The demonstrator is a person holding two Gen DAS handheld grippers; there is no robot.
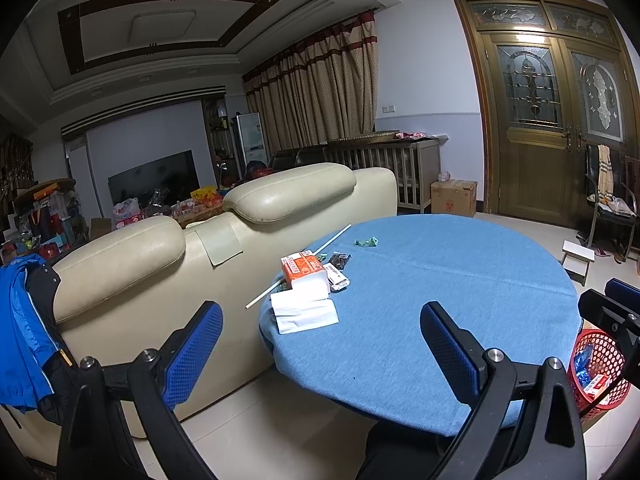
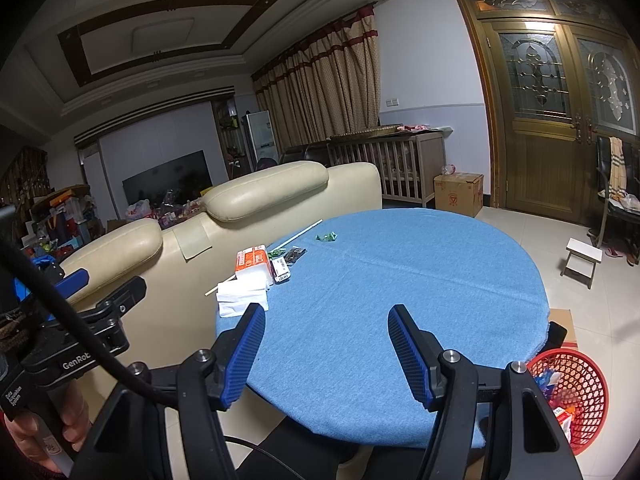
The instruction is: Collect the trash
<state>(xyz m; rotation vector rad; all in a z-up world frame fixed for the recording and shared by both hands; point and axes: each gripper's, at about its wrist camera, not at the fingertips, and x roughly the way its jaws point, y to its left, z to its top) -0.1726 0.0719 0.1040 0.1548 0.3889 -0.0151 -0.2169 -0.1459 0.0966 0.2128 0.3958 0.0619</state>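
Round blue-clothed table (image 2: 400, 280), left gripper (image 1: 320, 332) and right gripper (image 2: 326, 332) fingers spread, nothing between, 1 green wrapper (image 2: 327, 236) and tissue pack (image 2: 253, 266) on far-left tabletop, red basket (image 2: 580, 392) on floor right.

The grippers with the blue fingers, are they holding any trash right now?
No. The left gripper and the right gripper are both open with nothing between their fingers. The trash sits untouched farther back on the blue table.
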